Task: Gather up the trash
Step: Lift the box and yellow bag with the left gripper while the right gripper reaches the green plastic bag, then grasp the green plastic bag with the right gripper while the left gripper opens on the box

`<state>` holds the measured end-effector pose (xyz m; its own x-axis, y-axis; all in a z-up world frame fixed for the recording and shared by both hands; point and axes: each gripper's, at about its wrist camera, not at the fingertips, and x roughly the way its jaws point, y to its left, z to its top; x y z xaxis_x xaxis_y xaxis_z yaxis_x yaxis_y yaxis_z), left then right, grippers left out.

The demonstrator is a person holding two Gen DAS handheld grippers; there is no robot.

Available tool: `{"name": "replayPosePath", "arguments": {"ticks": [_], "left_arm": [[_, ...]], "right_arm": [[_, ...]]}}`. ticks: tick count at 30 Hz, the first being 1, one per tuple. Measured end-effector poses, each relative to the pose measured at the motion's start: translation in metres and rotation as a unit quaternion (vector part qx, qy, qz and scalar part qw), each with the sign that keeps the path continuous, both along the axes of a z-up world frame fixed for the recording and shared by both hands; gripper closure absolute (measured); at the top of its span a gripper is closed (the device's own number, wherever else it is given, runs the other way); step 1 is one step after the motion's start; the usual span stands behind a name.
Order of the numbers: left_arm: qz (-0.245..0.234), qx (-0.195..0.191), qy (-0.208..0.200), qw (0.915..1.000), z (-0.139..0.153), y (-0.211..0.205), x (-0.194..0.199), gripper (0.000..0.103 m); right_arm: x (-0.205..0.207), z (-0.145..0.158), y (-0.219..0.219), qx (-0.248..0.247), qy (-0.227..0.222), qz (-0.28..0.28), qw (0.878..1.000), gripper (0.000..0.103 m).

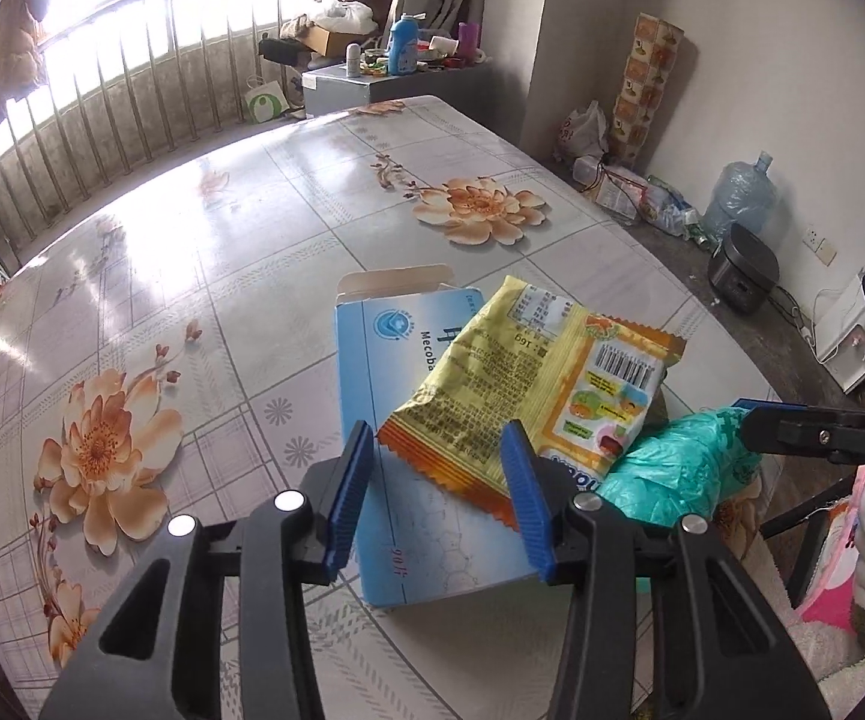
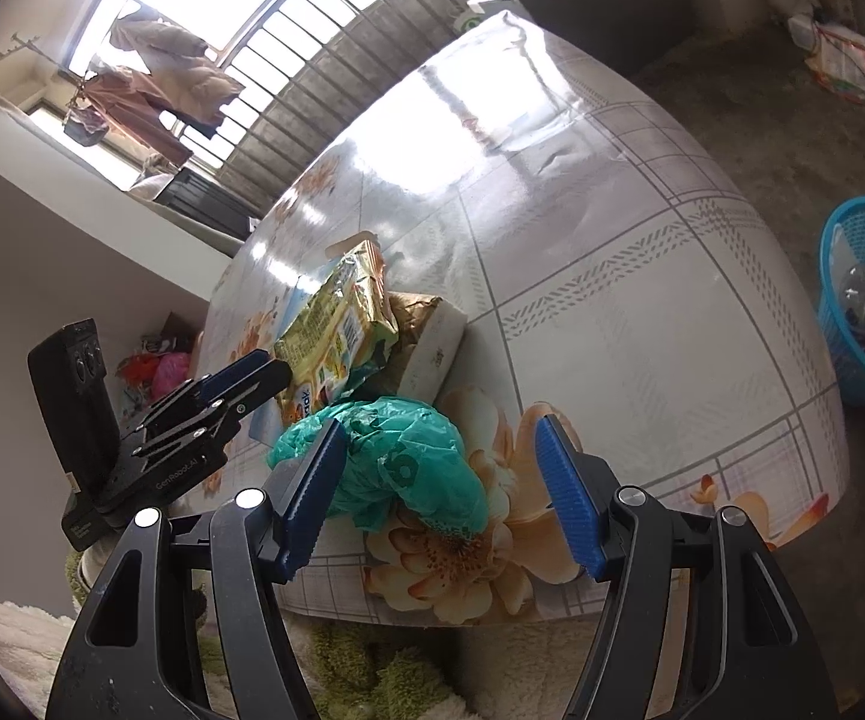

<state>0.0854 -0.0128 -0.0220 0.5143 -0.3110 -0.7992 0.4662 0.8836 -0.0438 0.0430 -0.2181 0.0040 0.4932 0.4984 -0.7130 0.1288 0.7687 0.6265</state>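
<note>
Floral-printed oilcloth covers the table point(image 1: 204, 228), with a barred window behind and a blue mesh basket point(image 2: 864, 300), already holding scraps, on the floor off to the right gripper's right. Left gripper point(image 1: 441, 492): jaws partly open and not yet pressing, its blue pads straddling the near serrated corner of a yellow snack wrapper point(image 1: 528, 384). That wrapper lies directly ahead of this tool, its long axis running away and to the right, resting across a pale blue carton point(image 1: 396, 396) with an open flap and leaning on a paper-wrapped block point(image 2: 426, 330); it looks flat, glossy, crinkled and light, with a barcode panel upward. Right gripper point(image 2: 441, 492): jaws wide open, nothing held, framing a crumpled teal plastic bag point(image 2: 408, 462) whose bulk sits nearer the left pad, close to the table edge. Judged from this layout, the left tool is nearer the wrapper and the right nearer the bag; each needs only to close.
</note>
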Motion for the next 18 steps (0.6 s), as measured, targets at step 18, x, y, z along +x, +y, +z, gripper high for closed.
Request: {"name": "replayPosePath", "arguments": {"ticks": [18], "left_arm": [[-0.002, 0.036, -0.042, 0.9985, 0.0018, 0.002, -0.0071, 0.103]], "right_arm": [[-0.0115, 0.0004, -0.01, 0.004, -0.005, -0.018, 1.0, 0.041]]}}
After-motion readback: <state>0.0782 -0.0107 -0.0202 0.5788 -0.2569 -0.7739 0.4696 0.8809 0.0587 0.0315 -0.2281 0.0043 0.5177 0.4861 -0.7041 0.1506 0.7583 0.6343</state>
